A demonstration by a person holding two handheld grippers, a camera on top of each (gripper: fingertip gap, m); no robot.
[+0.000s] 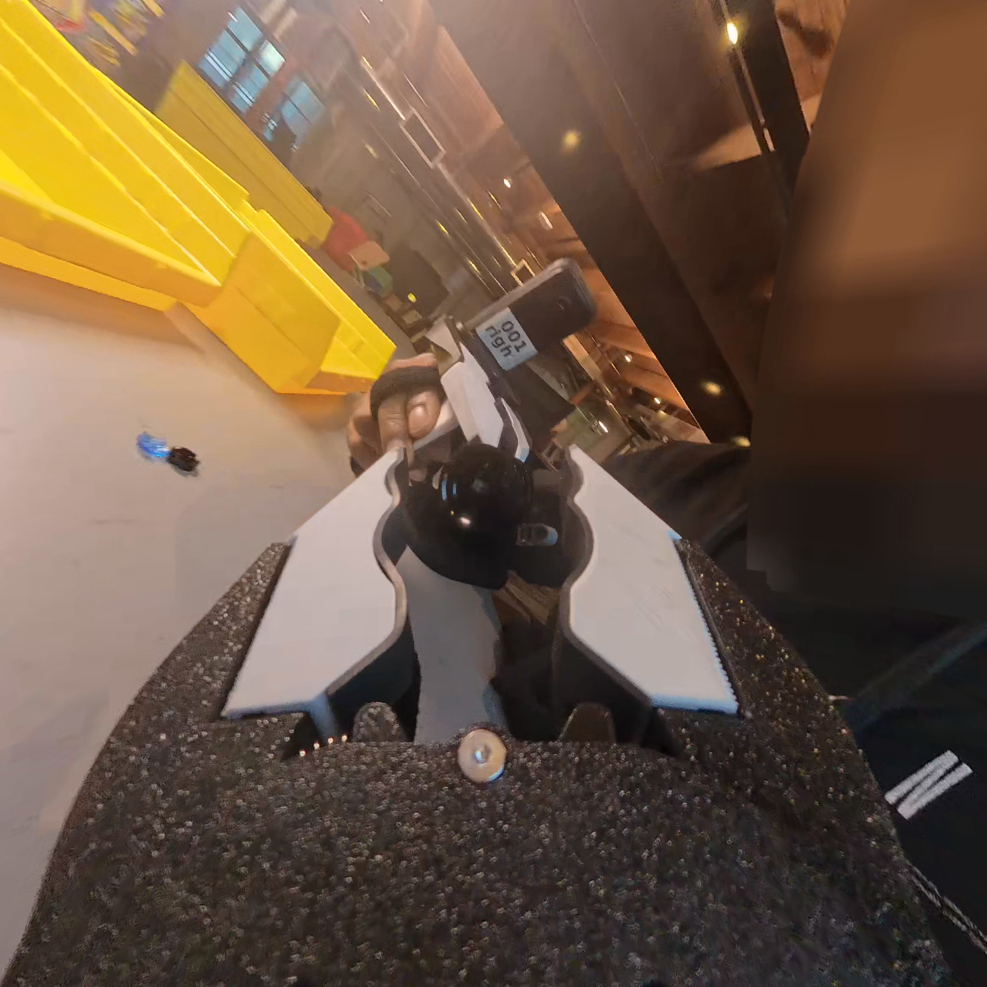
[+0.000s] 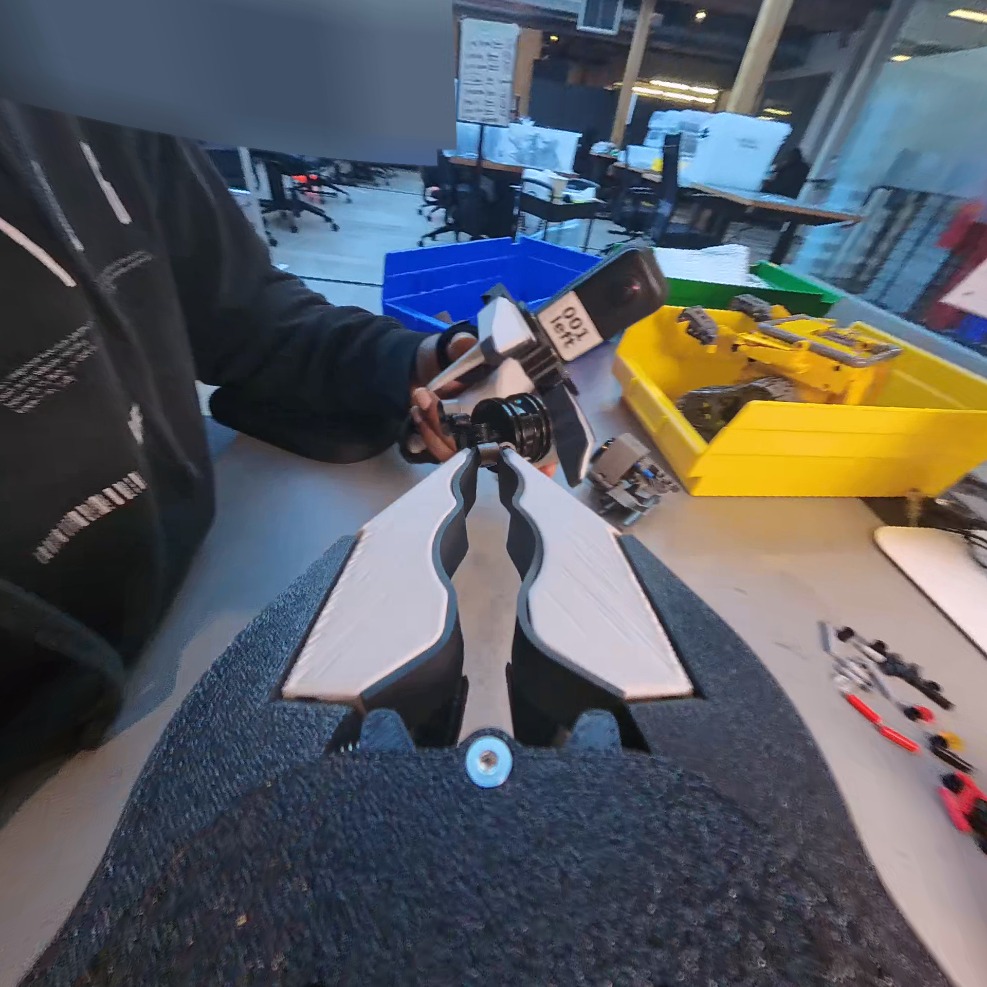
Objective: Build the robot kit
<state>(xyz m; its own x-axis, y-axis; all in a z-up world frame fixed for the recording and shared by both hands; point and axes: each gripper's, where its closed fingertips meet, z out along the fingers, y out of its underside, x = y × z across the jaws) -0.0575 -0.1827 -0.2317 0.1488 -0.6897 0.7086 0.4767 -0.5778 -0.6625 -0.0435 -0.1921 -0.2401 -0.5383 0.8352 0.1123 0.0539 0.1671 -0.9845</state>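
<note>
A black round part (image 2: 512, 424), like a small wheel on a short axle, hangs above the grey table (image 2: 277, 534) between my two grippers. My right gripper (image 2: 490, 456) is nearly closed, its fingertips pinching a small stub at the part's near end. In the left wrist view my left gripper (image 1: 486, 459) has its jaws wide apart, with the same black part (image 1: 470, 512) filling the gap between them. One black finger (image 2: 571, 432) of the left gripper shows beside the part. The right gripper (image 1: 512, 443) shows just behind the part, held by a hand (image 1: 406, 416).
A yellow bin (image 2: 801, 454) holding a yellow and grey brick model stands right of the grippers, with a blue bin (image 2: 454, 277) and a green bin (image 2: 747, 291) behind. A small grey assembly (image 2: 630, 475) and loose parts (image 2: 897, 689) lie on the table. Yellow bins (image 1: 277, 299) show at left. My left and right fingertips are right by each other.
</note>
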